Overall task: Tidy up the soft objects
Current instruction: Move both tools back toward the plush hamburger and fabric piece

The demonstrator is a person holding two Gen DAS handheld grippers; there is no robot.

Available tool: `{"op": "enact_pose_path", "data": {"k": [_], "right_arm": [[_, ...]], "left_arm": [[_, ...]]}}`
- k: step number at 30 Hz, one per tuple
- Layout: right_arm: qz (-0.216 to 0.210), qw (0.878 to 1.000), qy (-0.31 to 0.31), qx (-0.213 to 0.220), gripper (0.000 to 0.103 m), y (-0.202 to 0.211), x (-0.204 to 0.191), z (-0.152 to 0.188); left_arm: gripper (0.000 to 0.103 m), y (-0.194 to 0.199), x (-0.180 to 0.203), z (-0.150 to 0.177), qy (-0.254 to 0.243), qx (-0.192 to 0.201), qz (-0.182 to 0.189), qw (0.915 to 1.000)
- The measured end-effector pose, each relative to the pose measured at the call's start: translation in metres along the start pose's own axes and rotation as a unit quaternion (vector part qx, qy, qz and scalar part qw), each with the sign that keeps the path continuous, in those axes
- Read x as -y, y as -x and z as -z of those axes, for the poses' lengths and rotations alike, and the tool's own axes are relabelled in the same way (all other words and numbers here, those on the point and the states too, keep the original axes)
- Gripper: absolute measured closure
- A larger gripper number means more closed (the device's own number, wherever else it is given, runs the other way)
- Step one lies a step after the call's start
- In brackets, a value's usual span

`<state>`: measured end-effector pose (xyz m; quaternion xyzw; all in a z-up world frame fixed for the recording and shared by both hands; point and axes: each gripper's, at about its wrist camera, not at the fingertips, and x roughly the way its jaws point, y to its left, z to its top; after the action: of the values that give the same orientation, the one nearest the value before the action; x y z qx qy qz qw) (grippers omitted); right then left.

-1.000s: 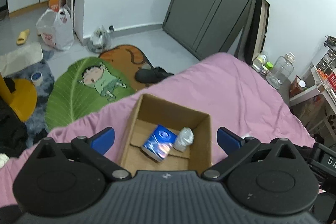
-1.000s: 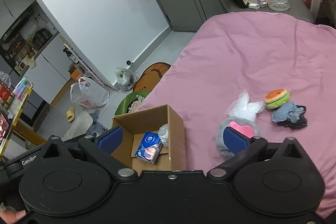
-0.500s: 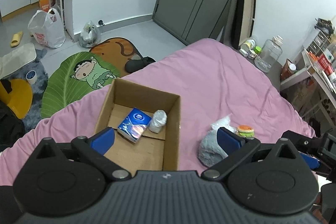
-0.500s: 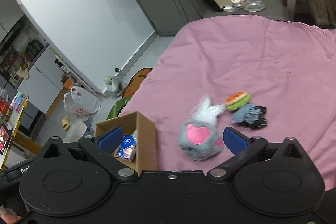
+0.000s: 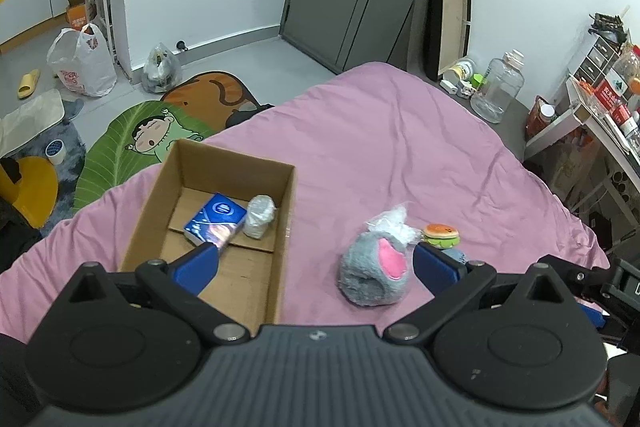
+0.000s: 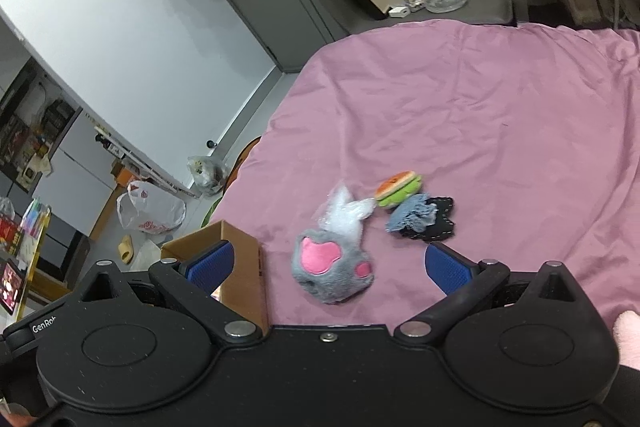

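Your left gripper [image 5: 316, 263] is spread wide w/ nothing in it, hovering over the pink bedsheet [image 5: 400, 147]. Your right gripper [image 6: 328, 263] is also wide apart and empty. The open brown cardboard box [image 5: 164, 187] sits on the bed's left side; inside lie a blue tissue pack [image 5: 214, 221] and, touching it, a small white wrapped bundle [image 5: 260, 210]. Right of the box, apart from it, lies the grey plush paw w/ pink pads [image 6: 330, 269], crinkled clear plastic [image 6: 346, 213] against its far side. Just beyond: a small burger-shaped plush [image 6: 399, 187], a blue-grey cloth scrap [image 6: 412, 219] and a black fabric piece [image 6: 438, 225], bunched together.
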<state>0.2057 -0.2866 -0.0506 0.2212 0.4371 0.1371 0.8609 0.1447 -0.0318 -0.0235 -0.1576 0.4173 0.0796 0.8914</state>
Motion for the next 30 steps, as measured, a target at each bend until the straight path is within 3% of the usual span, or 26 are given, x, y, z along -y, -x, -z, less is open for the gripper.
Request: {"op": "enact_pose_path", "data": {"k": [15,24,30], "right_arm": [[0.006,0.996,-0.085,0.006,0.001,-0.015,0.070,-0.014],[0.014,0.991,-0.132,-0.004,0.021,-0.040,0.099,-0.018],[0.007,0.985,-0.174,-0.003,0.032,-0.061,0.116,-0.017]], "left_arm": [[0.003,-0.026,0.059,0.010,-0.022,-0.005,0.012,0.9997],[0.004,-0.056,0.091,0.013,-0.044,-0.011,0.023,0.9987],[0.011,-0.081,0.112,0.015,-0.052,-0.025,0.032,0.9978]]}}
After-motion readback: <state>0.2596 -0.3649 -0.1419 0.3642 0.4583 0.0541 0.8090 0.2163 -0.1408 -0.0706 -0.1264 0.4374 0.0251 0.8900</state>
